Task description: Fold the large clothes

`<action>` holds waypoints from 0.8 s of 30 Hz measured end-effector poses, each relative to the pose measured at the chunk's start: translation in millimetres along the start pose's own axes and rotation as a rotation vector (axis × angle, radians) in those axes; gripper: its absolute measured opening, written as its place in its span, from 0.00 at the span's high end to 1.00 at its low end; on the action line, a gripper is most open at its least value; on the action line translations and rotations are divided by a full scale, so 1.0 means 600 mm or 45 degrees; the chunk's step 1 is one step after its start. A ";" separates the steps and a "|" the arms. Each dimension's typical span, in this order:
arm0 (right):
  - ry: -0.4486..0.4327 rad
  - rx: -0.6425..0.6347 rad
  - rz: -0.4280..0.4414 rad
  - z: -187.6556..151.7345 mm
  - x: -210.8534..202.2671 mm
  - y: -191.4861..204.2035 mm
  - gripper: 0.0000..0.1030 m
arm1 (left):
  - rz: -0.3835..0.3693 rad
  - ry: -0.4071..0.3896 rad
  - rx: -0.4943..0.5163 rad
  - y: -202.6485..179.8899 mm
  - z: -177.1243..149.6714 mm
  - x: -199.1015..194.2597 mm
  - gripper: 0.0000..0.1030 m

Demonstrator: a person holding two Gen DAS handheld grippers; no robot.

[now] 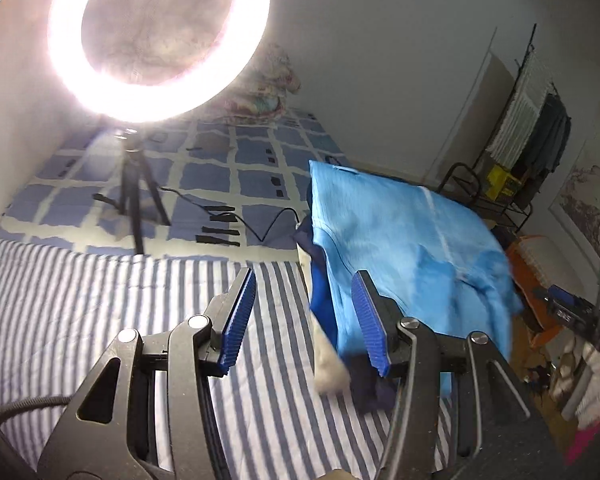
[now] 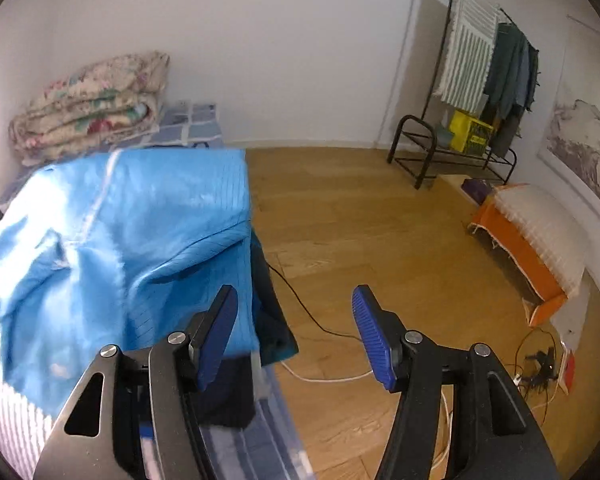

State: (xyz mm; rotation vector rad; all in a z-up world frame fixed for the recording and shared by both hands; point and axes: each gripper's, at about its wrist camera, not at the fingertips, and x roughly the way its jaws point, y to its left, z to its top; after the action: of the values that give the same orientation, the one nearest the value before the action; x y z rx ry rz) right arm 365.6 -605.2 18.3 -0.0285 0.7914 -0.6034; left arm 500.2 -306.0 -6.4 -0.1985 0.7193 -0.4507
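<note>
A bright blue garment (image 1: 404,240) lies folded on a pile at the right edge of the striped bed (image 1: 100,300), over dark navy cloth (image 1: 320,292) and a cream piece (image 1: 330,368). My left gripper (image 1: 305,280) hangs open above the sheet just left of the pile, with nothing between its blue pads. In the right wrist view the same blue garment (image 2: 140,220) fills the left side. My right gripper (image 2: 295,292) stands open at the pile's right edge over the floor, its left finger in front of the cloth without pinching it.
A lit ring light (image 1: 160,40) on a tripod (image 1: 136,200) stands on the bed, its cable (image 1: 268,228) running toward the pile. A folded floral quilt (image 2: 92,104) lies at the head. On the wooden floor (image 2: 360,220) are a clothes rack (image 2: 480,80), an orange cushioned bench (image 2: 532,248) and loose cables (image 2: 540,360).
</note>
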 end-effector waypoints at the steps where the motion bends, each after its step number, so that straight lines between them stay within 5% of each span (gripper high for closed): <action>1: -0.007 -0.013 0.020 -0.003 -0.024 0.004 0.43 | -0.006 0.000 0.004 0.000 -0.004 -0.030 0.50; 15: -0.211 -0.095 0.207 -0.076 -0.430 0.106 0.43 | -0.083 -0.199 0.165 -0.045 -0.101 -0.494 0.43; 24: -0.319 -0.072 0.261 -0.190 -0.611 0.161 0.38 | -0.065 -0.254 0.249 -0.043 -0.229 -0.664 0.38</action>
State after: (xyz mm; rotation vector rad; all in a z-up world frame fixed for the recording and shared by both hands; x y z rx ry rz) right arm 137.3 -312.5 155.3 -0.0725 0.5592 -0.3739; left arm 135.5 -147.6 135.3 -0.0762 0.4725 -0.5384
